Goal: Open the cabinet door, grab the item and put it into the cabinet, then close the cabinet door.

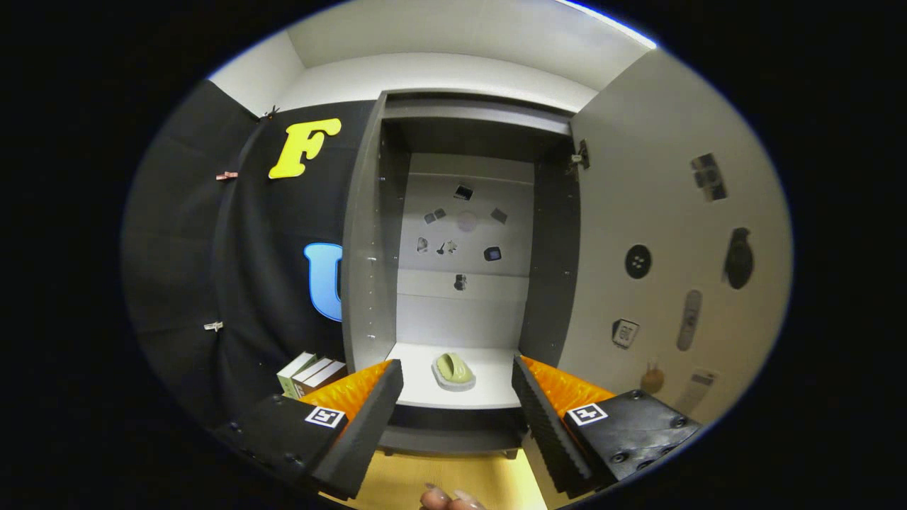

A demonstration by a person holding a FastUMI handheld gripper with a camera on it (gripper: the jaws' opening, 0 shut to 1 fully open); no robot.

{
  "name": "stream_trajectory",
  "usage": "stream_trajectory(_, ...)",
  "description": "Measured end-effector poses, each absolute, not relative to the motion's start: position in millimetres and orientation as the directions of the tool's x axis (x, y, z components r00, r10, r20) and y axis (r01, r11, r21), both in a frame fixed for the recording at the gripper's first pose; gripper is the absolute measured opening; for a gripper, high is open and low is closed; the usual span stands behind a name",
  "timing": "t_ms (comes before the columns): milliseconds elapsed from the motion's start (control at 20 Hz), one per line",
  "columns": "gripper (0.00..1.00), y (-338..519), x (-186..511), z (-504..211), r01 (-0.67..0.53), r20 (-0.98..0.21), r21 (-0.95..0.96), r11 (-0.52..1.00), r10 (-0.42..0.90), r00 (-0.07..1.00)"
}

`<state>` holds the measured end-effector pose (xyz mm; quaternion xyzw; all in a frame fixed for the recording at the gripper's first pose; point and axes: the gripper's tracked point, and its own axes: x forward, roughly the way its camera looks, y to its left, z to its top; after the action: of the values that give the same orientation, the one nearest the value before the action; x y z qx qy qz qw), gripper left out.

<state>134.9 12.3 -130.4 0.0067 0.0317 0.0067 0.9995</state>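
**Item on the shelf, door wide open**

The gripper is released, its 2 fingers spread wide with nothing between them. At 12 o'clock, just beyond the fingertips, the green item lies on the cabinet shelf. The door stands swung open at 2 o'clock. Books lean at 10 o'clock.

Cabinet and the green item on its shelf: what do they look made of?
Cabinet: likely laminated board, matte grey, with flat panels and rows of shelf-pin holes. Green item: possibly glazed ceramic or plastic, smooth with a slight sheen, on a pale base. The gripper is open, empty.
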Motion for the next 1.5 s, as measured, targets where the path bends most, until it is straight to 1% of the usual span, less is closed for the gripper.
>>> stream_trajectory(150, 0.98, -4.0, 87.2, -130.2, 0.039, -0.065, 0.023, 0.999, -0.037, 0.997)
stream_trajectory(450, 0.97, -66.6, 16.2, -122.7, 0.233, -0.074, 0.047, 0.971, -0.229, 0.970)
stream_trajectory(550, 0.98, -89.5, -1.4, -119.3, 0.274, -0.072, 0.046, 0.961, -0.270, 0.960)
stream_trajectory(650, 0.98, -110.0, -16.2, -113.8, 0.284, -0.066, 0.059, 0.957, -0.280, 0.958)
stream_trajectory(800, 0.98, -148.8, -34.5, -112.9, 0.285, -0.070, 0.048, 0.957, -0.281, 0.957)
stream_trajectory(1000, 0.98, -201.7, -37.7, -105.0, 0.260, -0.082, 0.021, 0.965, -0.257, 0.963)
stream_trajectory(1250, 0.98, -247.7, -24.4, -108.2, 0.162, -0.089, 0.034, 0.986, -0.158, 0.983)
stream_trajectory(1500, 0.98, -250.5, 1.7, -121.5, 0.033, -0.113, 0.051, 0.998, -0.027, 0.993)
